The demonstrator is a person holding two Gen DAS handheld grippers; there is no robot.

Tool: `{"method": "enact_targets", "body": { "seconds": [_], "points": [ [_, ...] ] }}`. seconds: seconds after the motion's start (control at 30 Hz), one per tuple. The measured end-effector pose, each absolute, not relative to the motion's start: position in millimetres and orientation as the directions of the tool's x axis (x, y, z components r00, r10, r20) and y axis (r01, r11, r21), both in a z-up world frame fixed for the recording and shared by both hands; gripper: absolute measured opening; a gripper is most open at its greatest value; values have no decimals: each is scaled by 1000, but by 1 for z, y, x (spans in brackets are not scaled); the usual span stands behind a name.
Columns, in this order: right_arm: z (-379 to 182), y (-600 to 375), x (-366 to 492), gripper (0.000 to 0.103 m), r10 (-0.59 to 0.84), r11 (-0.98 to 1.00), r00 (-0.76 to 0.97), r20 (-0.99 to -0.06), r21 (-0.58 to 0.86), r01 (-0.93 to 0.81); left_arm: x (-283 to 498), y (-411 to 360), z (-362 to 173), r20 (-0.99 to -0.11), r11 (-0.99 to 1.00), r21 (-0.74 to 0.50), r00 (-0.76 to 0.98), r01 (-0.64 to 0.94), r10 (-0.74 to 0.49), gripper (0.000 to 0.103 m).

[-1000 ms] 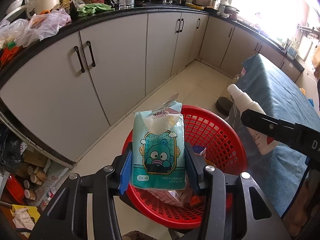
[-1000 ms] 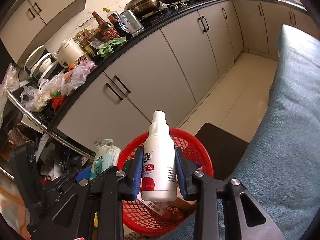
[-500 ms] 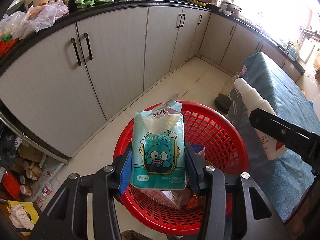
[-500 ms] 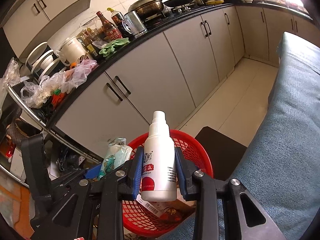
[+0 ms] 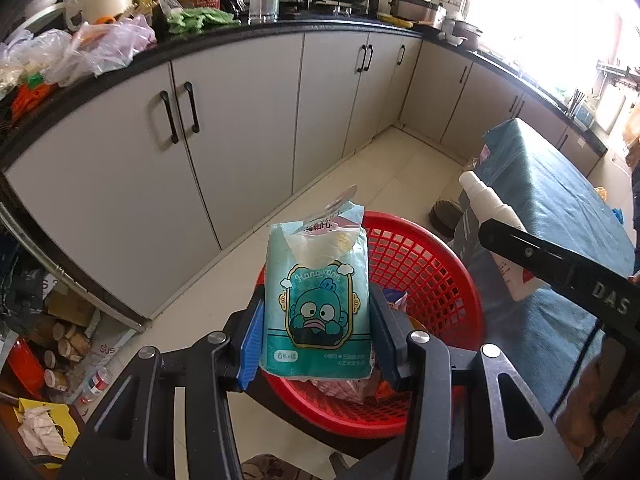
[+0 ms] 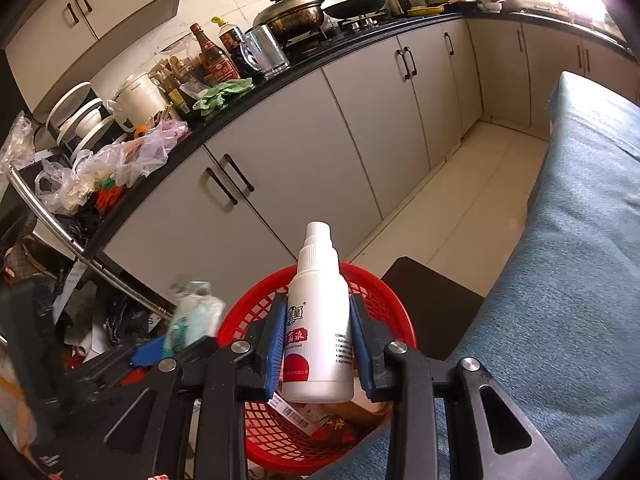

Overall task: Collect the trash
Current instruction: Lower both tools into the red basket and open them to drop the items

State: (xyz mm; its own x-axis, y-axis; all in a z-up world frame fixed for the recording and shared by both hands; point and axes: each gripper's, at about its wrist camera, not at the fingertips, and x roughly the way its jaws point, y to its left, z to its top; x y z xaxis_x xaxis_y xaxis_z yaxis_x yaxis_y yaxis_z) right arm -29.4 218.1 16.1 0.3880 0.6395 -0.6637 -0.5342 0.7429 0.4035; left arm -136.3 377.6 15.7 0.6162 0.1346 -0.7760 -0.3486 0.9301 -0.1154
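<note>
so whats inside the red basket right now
The red basket already holds trash: a purple wrapper, a barcoded packet and other crumpled packaging. The tissue pack and white spray bottle, clamped in the grippers above it, hide most of the rest.

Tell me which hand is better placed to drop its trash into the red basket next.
Left, probably. The left gripper holds the tissue pack right above the red basket. The right gripper holds the spray bottle nearer the rim.

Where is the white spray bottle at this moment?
The white spray bottle stands upright, clamped in the right gripper, held over the red basket beside the blue-covered table; the left wrist view shows it at right.
</note>
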Motion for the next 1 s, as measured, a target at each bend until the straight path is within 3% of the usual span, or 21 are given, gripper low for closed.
{"method": "enact_targets", "body": {
  "seconds": [0.23, 1.0],
  "points": [
    [25, 195, -43, 33, 659, 736, 378, -650, 453, -503, -156, 370, 29, -760, 928, -120, 634, -353, 142, 46],
    [55, 153, -115, 33, 662, 733, 432, -613, 408, -544, -195, 342, 55, -710, 936, -48, 671, -349, 214, 46]
  ]
}}
